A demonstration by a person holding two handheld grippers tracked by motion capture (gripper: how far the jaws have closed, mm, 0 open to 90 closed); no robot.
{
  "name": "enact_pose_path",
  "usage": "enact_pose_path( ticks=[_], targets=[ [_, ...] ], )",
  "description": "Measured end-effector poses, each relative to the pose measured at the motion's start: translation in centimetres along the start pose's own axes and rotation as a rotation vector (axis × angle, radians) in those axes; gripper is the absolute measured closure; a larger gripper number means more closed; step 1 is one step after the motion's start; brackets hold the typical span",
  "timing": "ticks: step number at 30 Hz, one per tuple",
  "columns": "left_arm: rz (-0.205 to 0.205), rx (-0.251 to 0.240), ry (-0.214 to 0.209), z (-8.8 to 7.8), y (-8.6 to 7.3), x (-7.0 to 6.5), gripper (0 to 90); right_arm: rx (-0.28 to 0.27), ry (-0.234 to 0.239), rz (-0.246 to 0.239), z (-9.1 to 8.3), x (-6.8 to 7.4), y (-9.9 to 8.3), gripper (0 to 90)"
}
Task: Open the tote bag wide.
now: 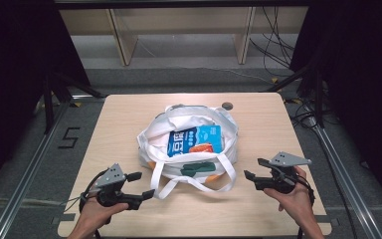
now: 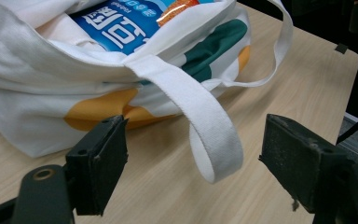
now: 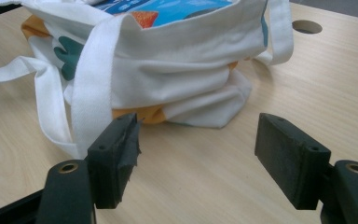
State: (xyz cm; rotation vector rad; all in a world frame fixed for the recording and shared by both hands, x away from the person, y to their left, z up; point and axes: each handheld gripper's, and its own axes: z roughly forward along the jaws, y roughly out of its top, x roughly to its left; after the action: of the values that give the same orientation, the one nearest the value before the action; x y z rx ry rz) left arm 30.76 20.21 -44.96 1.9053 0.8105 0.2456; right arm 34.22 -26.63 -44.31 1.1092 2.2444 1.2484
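Tote bag hiding most of blue packet, left gripper and right gripper wide apart, empty.

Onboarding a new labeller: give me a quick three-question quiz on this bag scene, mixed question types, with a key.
1. True or false: the left gripper is clamped on a strap of the white bag.
2. What lies in the open mouth of the bag? A) a blue packet B) a red mug C) a folded towel
3. Fill in: seen from above, the bag sits on the table ______ the two grippers.

Key
1. False. Its jaws stand open; in the left gripper view the strap loop lies on the table ahead of them, untouched.
2. A, the blue packet.
3. Between: left gripper on one side, right gripper, also open, on the other.
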Motion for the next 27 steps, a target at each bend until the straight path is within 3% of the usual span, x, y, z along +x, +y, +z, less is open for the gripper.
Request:
enact_pose_path(
  ticks=[3, 6, 7, 8, 11, 12, 15, 17, 19, 22, 27],
  targets=[
    [0.005, 0.004, -0.009, 0.0, -0.3, -0.2, 21.3, -0.005, -0.004, -0.022, 0.0, -0.1, -0.3, 31.5],
    [-0.005, -0.002, -0.005, 0.2, -0.8, -0.5, 20.5, 0.000, 0.001, 0.005, -0.2, 0.3, -0.7, 31.5],
    [0.002, 0.001, 0.005, 0.1, -1.0, -0.6, 20.5, -0.009, -0.007, -0.016, -0.3, 0.2, -0.9, 31.5],
    [0.006, 0.006, -0.002, 0.1, -1.1, -0.6, 20.5, 0.001, -0.002, 0.003, -0.4, 0.4, -1.0, 31.5],
    [0.028, -0.001, 0.001, 0.1, -1.5, -0.6, 20.1, 0.004, -0.001, -0.001, -0.5, 0.6, -1.5, 31.5],
    [0.014, 0.006, 0.008, 0.1, -1.6, -0.7, 20.0, -0.007, 0.003, -0.016, -0.5, 0.6, -1.7, 31.5],
    [0.016, 0.009, 0.008, 0.3, -2.0, -0.8, 20.0, 0.004, 0.005, 0.004, -0.7, 1.0, -2.2, 31.0],
    [0.029, 0.021, 0.022, 0.3, -2.5, -1.1, 19.9, 0.006, -0.002, -0.020, -0.9, 0.9, -2.5, 30.0],
    [0.028, 0.011, 0.021, 0.4, -2.8, -1.3, 19.3, 0.005, 0.006, 0.006, -1.0, 1.3, -2.9, 30.0],
    [0.039, 0.010, 0.021, 0.4, -3.2, -1.7, 19.0, 0.011, 0.010, 0.008, -1.2, 1.5, -3.5, 29.1],
    [0.058, 0.022, 0.023, 0.5, -3.8, -2.3, 18.6, 0.024, 0.000, -0.043, -1.5, 2.0, -4.5, 28.6]
  ],
)
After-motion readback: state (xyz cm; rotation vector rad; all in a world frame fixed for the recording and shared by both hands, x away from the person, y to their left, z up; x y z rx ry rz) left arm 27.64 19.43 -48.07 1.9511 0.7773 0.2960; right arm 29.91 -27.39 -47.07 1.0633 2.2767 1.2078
